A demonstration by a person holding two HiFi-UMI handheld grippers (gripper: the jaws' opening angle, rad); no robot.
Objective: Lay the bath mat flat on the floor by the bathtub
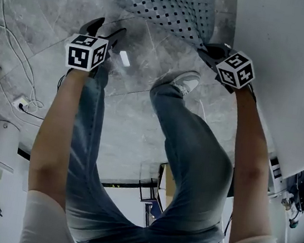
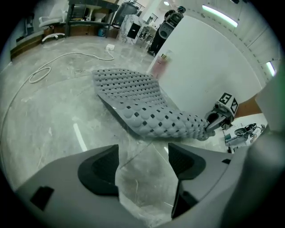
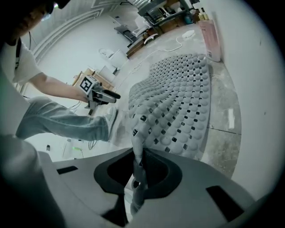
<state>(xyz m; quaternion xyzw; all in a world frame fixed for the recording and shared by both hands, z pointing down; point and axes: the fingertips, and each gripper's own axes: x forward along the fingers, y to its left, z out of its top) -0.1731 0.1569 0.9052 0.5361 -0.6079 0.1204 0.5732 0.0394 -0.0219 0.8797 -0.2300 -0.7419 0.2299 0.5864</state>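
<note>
The grey bath mat [image 1: 163, 2] with its pattern of bumps and small holes lies partly on the marble floor beside the white bathtub wall [image 1: 292, 82]. Its near corner is lifted. My right gripper [image 1: 209, 50] is shut on that corner; in the right gripper view the mat's edge [image 3: 178, 98] runs down between the jaws of the gripper [image 3: 138, 171]. My left gripper [image 1: 106, 30] hovers over bare floor to the left of the mat, open with nothing between its jaws [image 2: 143, 160]. The left gripper view shows the mat [image 2: 142, 104] curling up to the right gripper [image 2: 220, 116].
A pink bottle [image 2: 159, 66] stands on the floor against the tub past the mat's far end. A white cable [image 1: 6, 41] loops across the floor at the left toward a power strip [image 1: 22, 104]. The person's shoe [image 1: 183, 82] is planted near the mat's near edge.
</note>
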